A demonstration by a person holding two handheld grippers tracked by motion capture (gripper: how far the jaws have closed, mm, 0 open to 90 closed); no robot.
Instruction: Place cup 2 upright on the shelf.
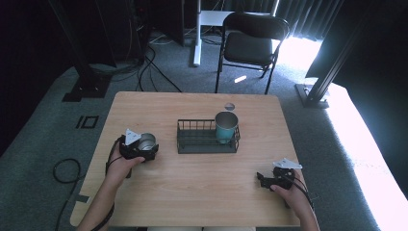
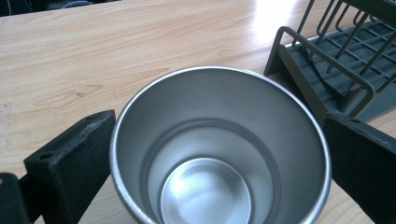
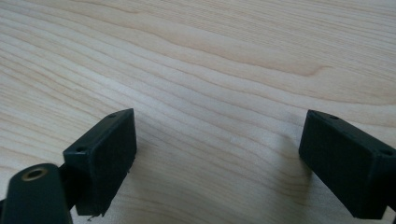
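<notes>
Left gripper (image 1: 143, 148) at the left part of the wooden table (image 1: 192, 202), jaws set on either side of a steel cup (image 1: 146, 141) and closed against its wall. In the left gripper view, steel cup (image 2: 219, 149) upright, mouth open to the camera, bare inside, one black pad against each flank. Standing on the tabletop just left of the black wire rack (image 1: 207, 144), apart from it; same rack's near corner (image 2: 322, 70) close beyond the cup's rim in the left gripper view.

Inside the rack, at its right end, a teal cup (image 1: 225, 127), upright, with a steel rim. Beyond the rack on the table, a small round grey mark (image 1: 229, 106); cannot tell what it is.

Right gripper (image 1: 263, 179) low at the table's right front corner, held in a hand (image 1: 291, 192), jaws spread wide and gripping nothing. In the right gripper view, bare wood grain (image 3: 210, 93) between the two pads.

Behind the table, a black folding chair (image 1: 250, 43) on grey carpet.
</notes>
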